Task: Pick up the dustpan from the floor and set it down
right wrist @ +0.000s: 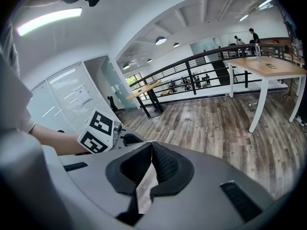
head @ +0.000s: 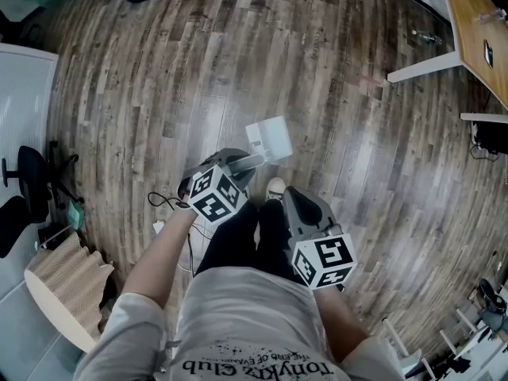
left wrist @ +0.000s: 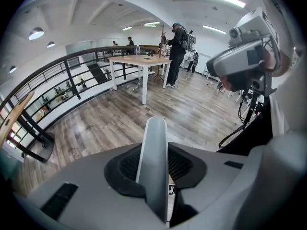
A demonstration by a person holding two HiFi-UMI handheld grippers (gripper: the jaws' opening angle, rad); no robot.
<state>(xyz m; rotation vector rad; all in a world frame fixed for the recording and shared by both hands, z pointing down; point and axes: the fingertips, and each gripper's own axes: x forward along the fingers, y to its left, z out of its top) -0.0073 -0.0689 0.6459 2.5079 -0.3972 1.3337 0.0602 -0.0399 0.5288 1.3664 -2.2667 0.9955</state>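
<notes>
The left gripper [head: 242, 163] is clamped on the dustpan [head: 268, 140] by its pale handle [left wrist: 154, 145], the white pan jutting just past its tips so one grip carries it, while the right gripper [right wrist: 149, 145] waits beside it, jaws closed on nothing

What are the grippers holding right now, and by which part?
The left gripper is closed on the dustpan, gripping its handle. The right gripper is shut and holds nothing.
</notes>
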